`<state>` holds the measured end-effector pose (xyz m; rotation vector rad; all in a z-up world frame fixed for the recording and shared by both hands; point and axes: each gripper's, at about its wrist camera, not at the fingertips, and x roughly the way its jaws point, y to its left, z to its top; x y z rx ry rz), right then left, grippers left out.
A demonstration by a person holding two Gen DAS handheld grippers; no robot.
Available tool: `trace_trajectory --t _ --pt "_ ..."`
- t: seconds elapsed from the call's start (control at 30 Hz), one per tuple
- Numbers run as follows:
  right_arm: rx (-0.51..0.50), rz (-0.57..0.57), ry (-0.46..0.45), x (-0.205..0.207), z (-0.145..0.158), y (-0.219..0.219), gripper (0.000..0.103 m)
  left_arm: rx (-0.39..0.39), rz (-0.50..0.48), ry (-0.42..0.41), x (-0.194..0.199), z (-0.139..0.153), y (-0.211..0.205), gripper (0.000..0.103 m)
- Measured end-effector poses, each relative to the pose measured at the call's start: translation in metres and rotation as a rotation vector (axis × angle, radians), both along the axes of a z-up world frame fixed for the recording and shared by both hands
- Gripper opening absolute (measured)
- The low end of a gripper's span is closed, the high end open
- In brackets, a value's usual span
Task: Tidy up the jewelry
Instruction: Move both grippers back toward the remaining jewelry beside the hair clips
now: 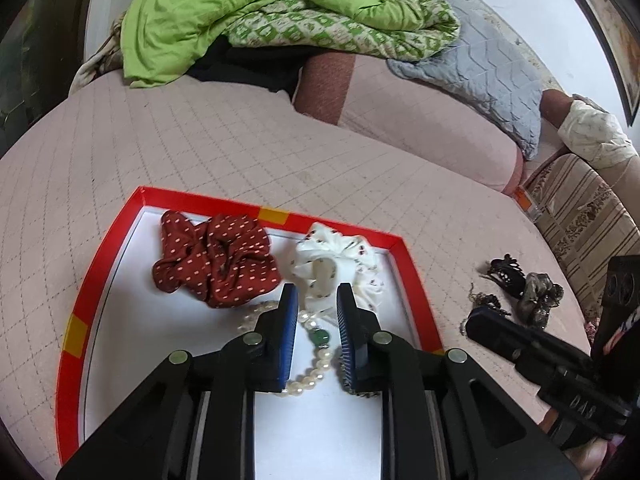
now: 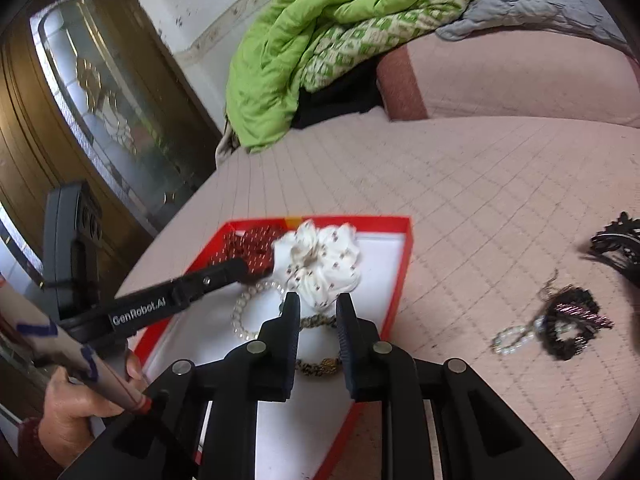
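A red-rimmed white tray (image 1: pixel 96 276) lies on the pink quilted bed. In it are a dark red dotted scrunchie (image 1: pixel 214 260), a white scrunchie (image 1: pixel 336 264), a pearl bracelet with a green bead (image 1: pixel 318 338) and a gold chain bracelet (image 2: pixel 320 364). My left gripper (image 1: pixel 317 300) is open above the pearl bracelet, holding nothing. My right gripper (image 2: pixel 318 308) is open above the gold chain bracelet (image 2: pixel 320 364), in front of the white scrunchie (image 2: pixel 320 264). The tray's rim (image 2: pixel 400 280) shows in the right wrist view too.
On the bed right of the tray lie a black hair clip (image 1: pixel 506 274), a grey-brown scrunchie (image 1: pixel 540 296), and a dark beaded piece with a small clear-bead bracelet (image 2: pixel 560 324). A green quilt (image 1: pixel 260 16) and grey pillow (image 1: pixel 480 72) lie at the back. A wooden door (image 2: pixel 80 100) stands left.
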<state>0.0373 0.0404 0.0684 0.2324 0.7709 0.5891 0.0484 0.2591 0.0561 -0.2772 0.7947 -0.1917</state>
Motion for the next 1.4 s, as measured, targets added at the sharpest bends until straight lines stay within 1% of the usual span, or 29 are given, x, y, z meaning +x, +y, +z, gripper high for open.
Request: trace_trajectory --t 0.13,0.33,0.5,0.77,0.97,1.03,1.1,1.2,1.23,1.33,1.4 --pt "0.025 -0.040 -0.007 0.003 0.009 -0.021 0.020 -0.001 -0.027 -0.030 -0.003 0.006 -0.010 0.019" --pt "0.072 -0.118 0.020 0.008 0.014 -0.064 0.020 -0.006 -0.050 -0.050 -0.002 0.011 -0.025 0.019" --pt "0.072 -0.162 0.027 0.006 0.016 -0.093 0.020 0.004 -0.080 -0.063 -0.004 0.013 -0.044 0.019" --pt "0.057 -0.199 0.024 -0.001 0.018 -0.125 0.020 0.071 -0.150 -0.077 -0.010 0.013 -0.090 0.023" --pt "0.049 -0.221 0.022 -0.005 0.019 -0.143 0.020 0.099 -0.205 -0.058 -0.011 0.007 -0.128 0.025" --pt "0.042 -0.220 0.027 -0.005 0.018 -0.147 0.020 0.110 -0.226 -0.052 -0.012 0.003 -0.143 0.028" --pt "0.030 -0.214 0.029 -0.005 0.018 -0.152 0.020 0.113 -0.232 -0.036 -0.013 -0.003 -0.158 0.032" --pt "-0.009 -0.199 0.015 -0.003 0.020 -0.162 0.020 0.099 -0.255 -0.002 -0.014 -0.013 -0.180 0.033" --pt "-0.023 -0.189 0.015 -0.001 0.020 -0.165 0.021 0.108 -0.274 0.012 -0.015 -0.018 -0.190 0.033" --pt "-0.100 -0.156 0.010 0.005 0.015 -0.169 0.021 0.148 -0.314 0.022 -0.017 -0.024 -0.203 0.033" --pt "-0.142 -0.100 0.019 0.010 0.008 -0.165 0.021 0.157 -0.313 0.017 -0.016 -0.023 -0.204 0.034"
